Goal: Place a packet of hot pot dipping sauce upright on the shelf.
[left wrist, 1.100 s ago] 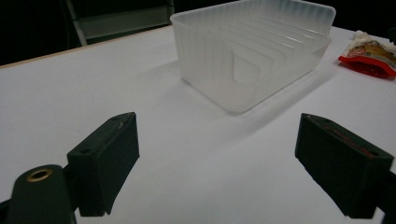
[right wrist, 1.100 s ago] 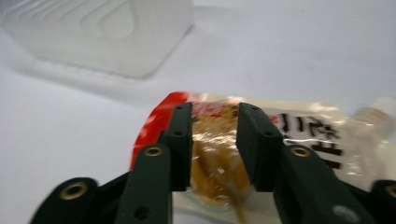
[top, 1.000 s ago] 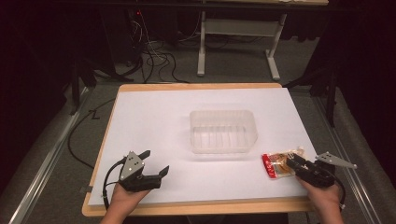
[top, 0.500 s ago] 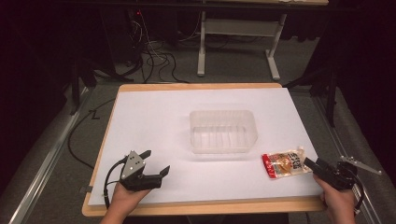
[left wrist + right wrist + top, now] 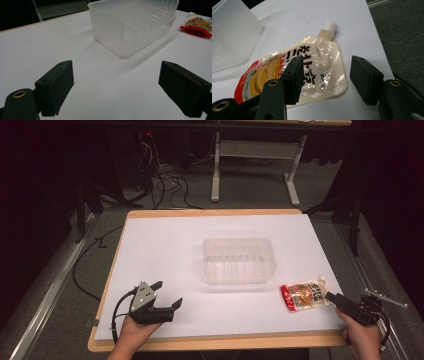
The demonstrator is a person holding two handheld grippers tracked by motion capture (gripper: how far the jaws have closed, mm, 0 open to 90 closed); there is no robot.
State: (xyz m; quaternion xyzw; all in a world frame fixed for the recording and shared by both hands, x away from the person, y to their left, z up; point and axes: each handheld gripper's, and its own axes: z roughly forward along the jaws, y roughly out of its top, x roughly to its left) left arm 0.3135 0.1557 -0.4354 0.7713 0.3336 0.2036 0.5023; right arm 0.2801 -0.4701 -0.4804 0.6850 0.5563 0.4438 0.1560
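A clear plastic container [image 5: 239, 261] stands empty at the middle of the white table [image 5: 170, 245]. To its right a spouted pouch [image 5: 304, 295], red and cream with a white cap, lies flat near the front right. My right gripper [image 5: 334, 299] is at the pouch's right end, open. In the right gripper view its jaws [image 5: 328, 68] stand apart, with one over the pouch [image 5: 317, 62] and the other beside it. My left gripper [image 5: 169, 293] rests open at the front left. It faces the container [image 5: 132, 25], with bare table between its jaws [image 5: 120, 82].
The table's wooden rim [image 5: 215, 340] runs along the front. Beyond the far edge are cables [image 5: 165, 185] on the floor and a grey desk frame [image 5: 255, 160]. A metal rail [image 5: 45, 295] lies left of the table.
My right gripper has drawn back to the right, off the pouch's end, and the pouch stays flat on the table. The left gripper has not moved.
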